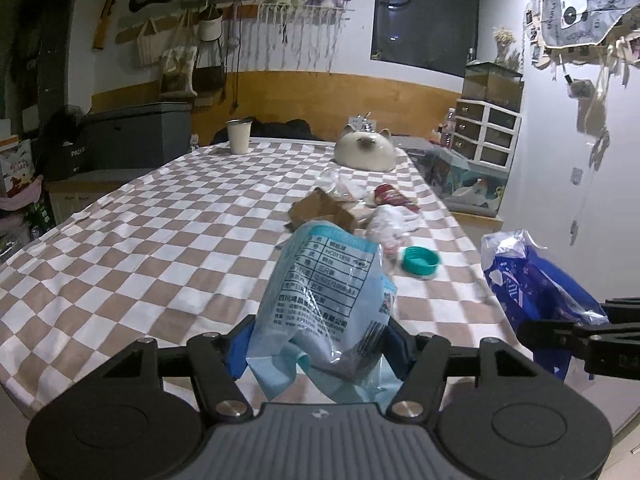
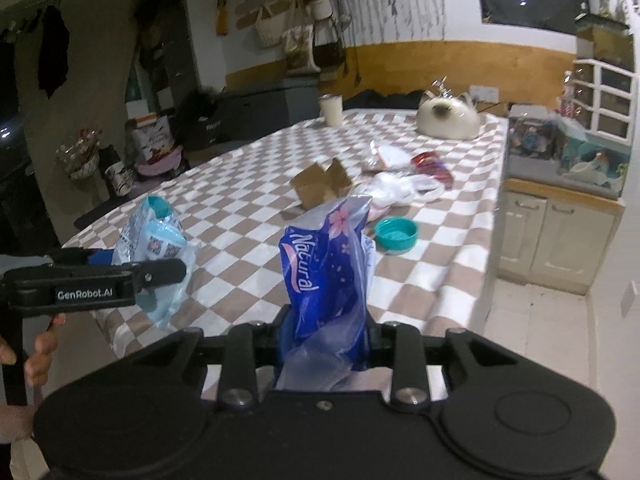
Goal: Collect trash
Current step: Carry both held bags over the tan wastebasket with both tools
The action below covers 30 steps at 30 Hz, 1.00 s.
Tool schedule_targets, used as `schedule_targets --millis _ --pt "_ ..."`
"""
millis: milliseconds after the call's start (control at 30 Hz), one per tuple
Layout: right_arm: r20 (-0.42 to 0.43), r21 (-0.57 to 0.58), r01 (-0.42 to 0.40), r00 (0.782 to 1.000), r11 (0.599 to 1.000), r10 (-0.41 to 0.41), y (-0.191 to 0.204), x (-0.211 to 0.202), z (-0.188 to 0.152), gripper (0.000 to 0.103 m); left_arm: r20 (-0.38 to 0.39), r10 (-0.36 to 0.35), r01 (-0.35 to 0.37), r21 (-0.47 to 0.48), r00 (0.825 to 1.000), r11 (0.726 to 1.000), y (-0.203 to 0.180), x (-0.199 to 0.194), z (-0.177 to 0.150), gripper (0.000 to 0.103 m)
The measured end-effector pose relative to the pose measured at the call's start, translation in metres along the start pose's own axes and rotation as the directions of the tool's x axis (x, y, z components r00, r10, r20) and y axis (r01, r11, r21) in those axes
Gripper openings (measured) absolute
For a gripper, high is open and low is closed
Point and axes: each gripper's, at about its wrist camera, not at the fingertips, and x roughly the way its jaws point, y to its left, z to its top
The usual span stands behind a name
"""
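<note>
Picking-up step: the left gripper (image 1: 320, 344) squeezes a light blue wrapper (image 1: 324, 280), the right gripper (image 2: 326, 344) squeezes a dark blue bag (image 2: 324, 268). Next, I think, both need a bin.

A lived-in home room is seen: a checkered tablecloth (image 1: 160, 240) is spread, bags (image 1: 176, 60) are hung on the wall, a drawer unit (image 1: 488, 132) is stacked.

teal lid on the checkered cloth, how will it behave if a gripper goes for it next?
The teal lid looks like thin rigid plastic, so probably light and stiff. It lies flat and shallow on the checkered tablecloth, so fingers may skid it along rather than catch the low rim. Being round, it could roll if tipped on edge.
</note>
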Motion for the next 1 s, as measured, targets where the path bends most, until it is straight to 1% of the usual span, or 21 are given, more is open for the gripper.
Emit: schedule_targets --millis 233,500,767,1000 --pt "0.058 0.031 0.074 0.995 0.997 -0.075 -0.02 -0.035 -0.01 0.033 0.024 -0.049 0.049 0.009 0.998 0.999 -0.037 -0.013 -0.004 0.065" --pt "0.101 0.082 0.169 0.979 0.982 -0.177 -0.056 -0.076 -0.026 0.033 0.048 -0.12 0.118 0.034 0.992 0.992 -0.087 -0.016 -0.01 0.065" --pt "0.093 0.152 0.264 0.956 0.953 -0.279 -0.101 -0.108 -0.05 0.033 0.021 -0.217 0.215 0.073 0.976 0.974 -0.148 -0.002 -0.016 0.065" --pt "0.078 0.217 0.326 0.934 0.92 -0.349 -0.133 -0.128 -0.073 0.033 -0.007 -0.275 0.275 0.091 0.961 0.957 -0.19 0.009 -0.022 0.065"
